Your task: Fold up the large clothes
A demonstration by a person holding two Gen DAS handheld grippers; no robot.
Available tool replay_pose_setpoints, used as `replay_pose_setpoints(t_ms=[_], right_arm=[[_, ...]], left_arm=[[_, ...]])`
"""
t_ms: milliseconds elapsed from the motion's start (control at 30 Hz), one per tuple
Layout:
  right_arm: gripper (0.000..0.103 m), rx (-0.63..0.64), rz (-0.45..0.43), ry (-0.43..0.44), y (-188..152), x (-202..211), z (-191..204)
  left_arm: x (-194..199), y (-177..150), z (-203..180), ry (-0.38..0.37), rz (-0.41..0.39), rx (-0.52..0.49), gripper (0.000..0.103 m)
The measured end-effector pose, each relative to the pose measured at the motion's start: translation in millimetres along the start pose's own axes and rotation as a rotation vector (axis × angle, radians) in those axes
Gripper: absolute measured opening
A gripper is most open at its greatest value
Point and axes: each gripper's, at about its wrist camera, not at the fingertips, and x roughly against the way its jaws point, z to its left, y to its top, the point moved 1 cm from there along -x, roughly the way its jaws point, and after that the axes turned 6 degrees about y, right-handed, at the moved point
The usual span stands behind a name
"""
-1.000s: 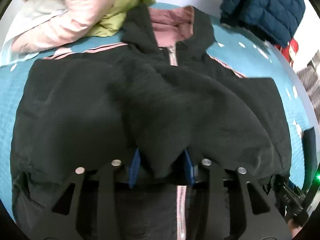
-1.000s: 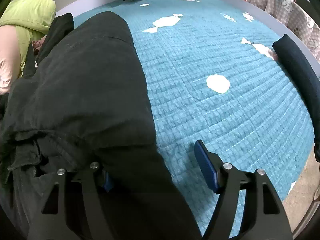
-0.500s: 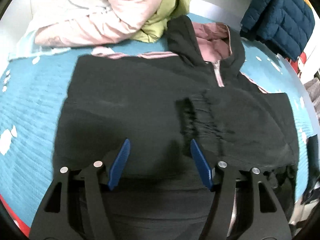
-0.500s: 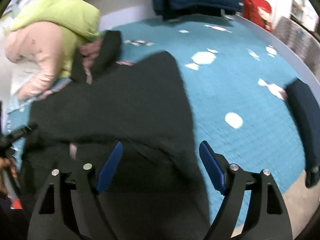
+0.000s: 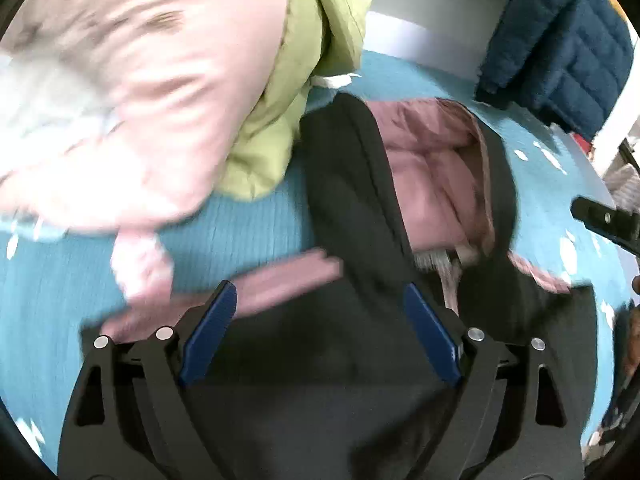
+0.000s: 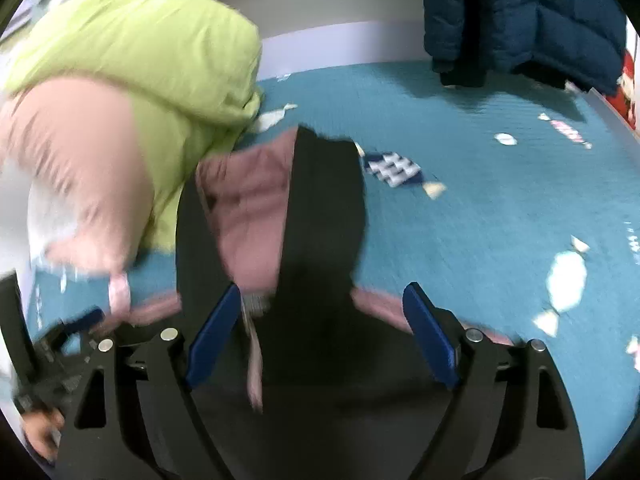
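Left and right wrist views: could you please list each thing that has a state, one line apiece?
black jacket: lying flat on the teal quilt, zipped, hood open showing pink lining.
left gripper: jaws opening, nothing gripped, over the jacket.
right gripper: jaws opening, nothing gripped, over the collar.
green jacket: heaped, unfolded.
pink jacket: heaped, unfolded.
navy puffer jacket: hanging at the quilt's far edge.

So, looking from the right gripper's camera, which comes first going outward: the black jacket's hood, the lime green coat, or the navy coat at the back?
1. Black jacket's hood: straight ahead, nearest.
2. Lime green coat: farther, to the left.
3. Navy coat: farthest, upper right.
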Motion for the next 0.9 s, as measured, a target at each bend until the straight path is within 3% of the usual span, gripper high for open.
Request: replay_pose_setpoints(t_ms=[200, 367, 433, 467, 500, 533, 567, 600, 633, 700, 800, 900], right_arm=[[0.081, 0.021, 0.044, -0.088, 62.2, -72.6, 12.7], [0.078, 0.083, 0.096, -0.279, 76.0, -116.6, 6.8], [0.043, 0.097, 0.077, -0.292, 76.1, -117.6, -3.1], [0.011, 0.077, 0.075, -0.265, 76.0, -116.6, -15.0], [0.008, 0.052, 0.087, -0.234, 75.0, -116.6, -27.8], [0.007, 0.038, 0.093, -0.226, 73.1, -115.8, -39.8], [0.006, 0.038, 0.097, -0.234, 69.6, -114.0, -50.2], [0.005, 0.029, 0.097, -0.232, 63.6, -109.7, -65.1], [0.005, -0.003, 0.086, -0.209, 58.5, -103.1, -77.4], [0.004, -0.065, 0.063, -0.141, 49.3, -89.1, -96.3], [0.004, -0.085, 0.01, -0.08, 35.4, -56.9, -105.3], [0.004, -0.078, -0.055, -0.02, 22.5, -12.3, -95.2]], left_arm=[[-57.6, 61.8, -38.0, 0.086, -0.013, -0.101, 0.088], [-104.2, 89.2, -57.4, 0.212, 0.023, -0.167, 0.089], [-117.1, 97.9, -54.1, 0.287, 0.032, -0.173, 0.089], [-123.2, 100.3, -50.2, 0.341, 0.046, -0.179, 0.089], [-132.1, 103.2, -42.9, 0.432, 0.076, -0.193, 0.088], [-132.9, 103.7, -35.7, 0.453, 0.076, -0.181, 0.087], [-130.7, 103.8, -28.8, 0.444, 0.063, -0.159, 0.077], [-128.0, 103.0, -23.5, 0.429, 0.059, -0.145, 0.061], [-122.2, 100.8, -17.7, 0.408, 0.052, -0.124, 0.054], [-111.9, 94.4, -10.0, 0.325, 0.062, -0.089, 0.027], [-91.5, 84.2, -4.1, 0.295, 0.03, -0.084, 0.017], [-58.6, 71.2, 4.6, 0.235, -0.006, -0.052, 0.013]])
